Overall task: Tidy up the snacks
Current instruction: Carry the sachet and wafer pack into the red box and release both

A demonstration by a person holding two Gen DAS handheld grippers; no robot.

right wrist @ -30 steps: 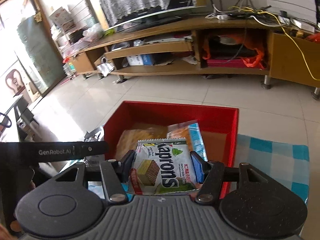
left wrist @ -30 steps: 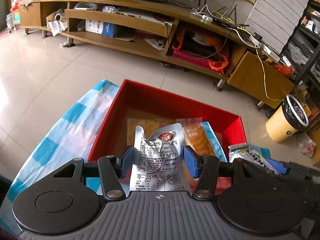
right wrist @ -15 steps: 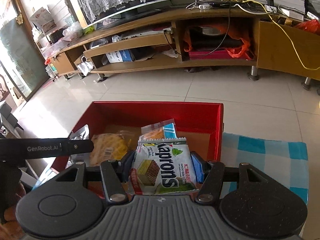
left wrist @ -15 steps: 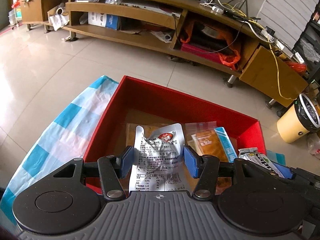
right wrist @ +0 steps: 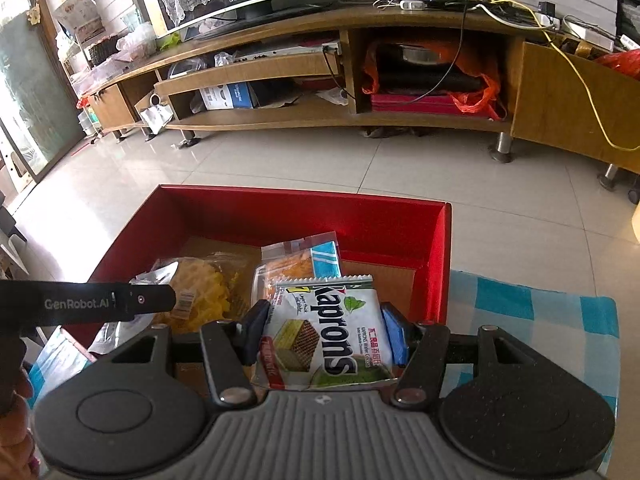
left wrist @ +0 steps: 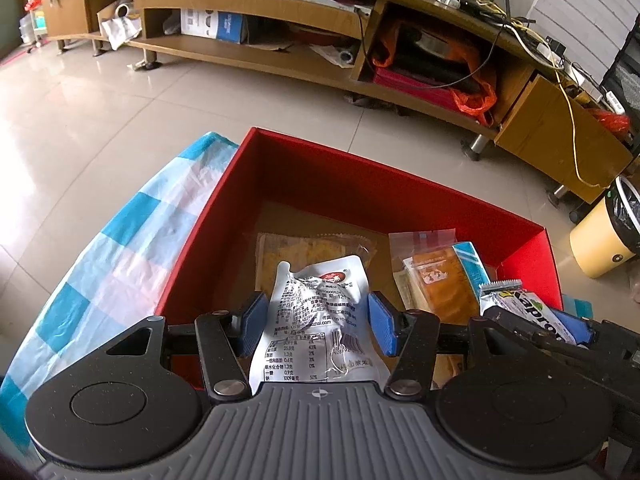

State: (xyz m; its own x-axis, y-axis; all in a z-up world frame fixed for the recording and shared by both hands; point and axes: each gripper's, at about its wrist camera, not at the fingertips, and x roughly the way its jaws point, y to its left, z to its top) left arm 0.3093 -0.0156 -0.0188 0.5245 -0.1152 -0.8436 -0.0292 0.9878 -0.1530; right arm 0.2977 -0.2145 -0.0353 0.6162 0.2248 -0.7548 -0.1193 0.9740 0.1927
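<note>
a: where are the snacks?
b: the silver pouch [left wrist: 320, 320] sits pinched in the left gripper [left wrist: 316, 320] over the red box [left wrist: 360, 184]; the kaprons wafer pack [right wrist: 328, 328] is clamped in the right gripper [right wrist: 324, 332] above the box's right half.
a: how to drop them well?
b: i'd lower each over bare cardboard, clear of the waffle bag [right wrist: 208, 288] and orange packet [left wrist: 436, 280], then let go flat, one at a time.

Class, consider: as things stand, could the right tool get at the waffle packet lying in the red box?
Probably not: the right tool is already shut on the Kaprons wafer pack, though the waffle packet lies uncovered in the red box.
</note>
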